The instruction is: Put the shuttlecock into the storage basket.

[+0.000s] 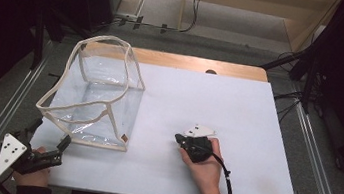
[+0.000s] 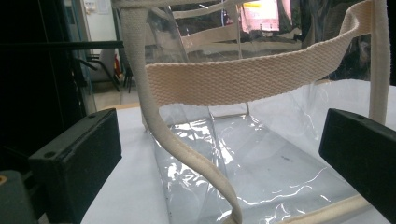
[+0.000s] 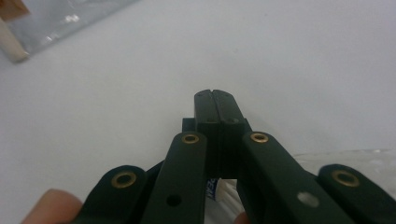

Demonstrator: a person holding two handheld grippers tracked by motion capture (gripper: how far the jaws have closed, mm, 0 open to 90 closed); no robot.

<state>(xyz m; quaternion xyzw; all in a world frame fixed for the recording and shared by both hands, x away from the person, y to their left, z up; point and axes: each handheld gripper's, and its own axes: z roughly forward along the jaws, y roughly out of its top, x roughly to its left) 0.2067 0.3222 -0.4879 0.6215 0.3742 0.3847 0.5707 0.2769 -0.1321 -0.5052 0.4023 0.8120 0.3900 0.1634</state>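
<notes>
A clear plastic bag (image 1: 93, 98) with cream webbing trim and straps stands open on the white table top (image 1: 238, 111), at its left. My left gripper (image 1: 51, 134) is at the bag's near left corner, open wide. In the left gripper view its two black fingers (image 2: 79, 163) stand far apart, with the bag (image 2: 243, 158) and a cream strap (image 2: 224, 79) close ahead and not touching either pad. My right gripper (image 1: 178, 138) lies low over the middle of the table, held by a hand and pointing left toward the bag. Its jaws (image 3: 215, 100) are pressed together with nothing seen between them.
A wooden strip (image 1: 189, 63) runs along the table's far edge. Metal rails (image 1: 13, 101) flank both sides, and dark stands and cables stand beyond them. A corner of the bag (image 3: 42, 23) shows at the upper left of the right gripper view. A bit of clear plastic (image 3: 355, 156) lies under the right gripper.
</notes>
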